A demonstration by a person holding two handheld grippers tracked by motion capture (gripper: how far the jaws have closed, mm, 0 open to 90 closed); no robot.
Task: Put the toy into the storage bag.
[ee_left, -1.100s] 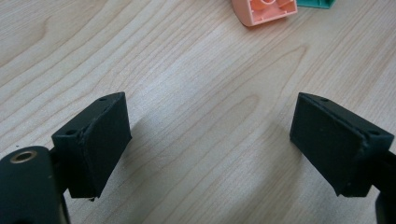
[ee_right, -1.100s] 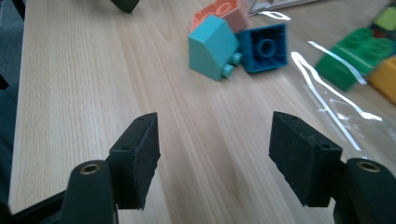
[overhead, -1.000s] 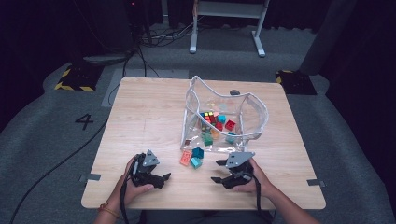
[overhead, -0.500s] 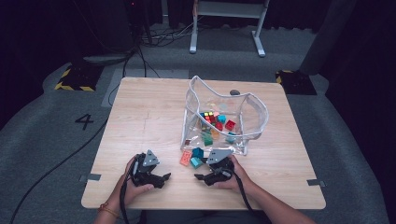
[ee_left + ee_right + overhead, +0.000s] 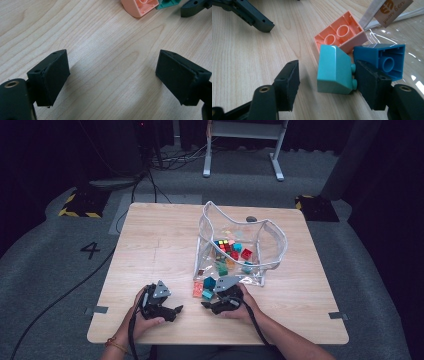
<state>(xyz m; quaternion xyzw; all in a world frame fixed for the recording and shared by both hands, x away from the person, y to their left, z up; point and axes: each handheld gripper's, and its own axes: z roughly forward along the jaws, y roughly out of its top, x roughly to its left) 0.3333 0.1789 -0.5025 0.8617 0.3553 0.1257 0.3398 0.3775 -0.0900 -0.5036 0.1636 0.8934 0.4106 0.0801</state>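
- Right gripper (image 5: 325, 82): I see its jaws closing in around the turquoise brick (image 5: 334, 71); one pad touches its studs, the other stands apart.
- My right gripper view resolves three loose bricks: turquoise, peach brick (image 5: 340, 33), blue brick (image 5: 384, 58), beside the clear bag (image 5: 245, 247).
- Left gripper (image 5: 112, 75): wide open, empty, over bare table (image 5: 100, 50).
- High view: more bricks inside the bag.

Bricks (image 5: 205, 288) before pouch (image 5: 272, 247) (on table (image 5: 150, 240)).
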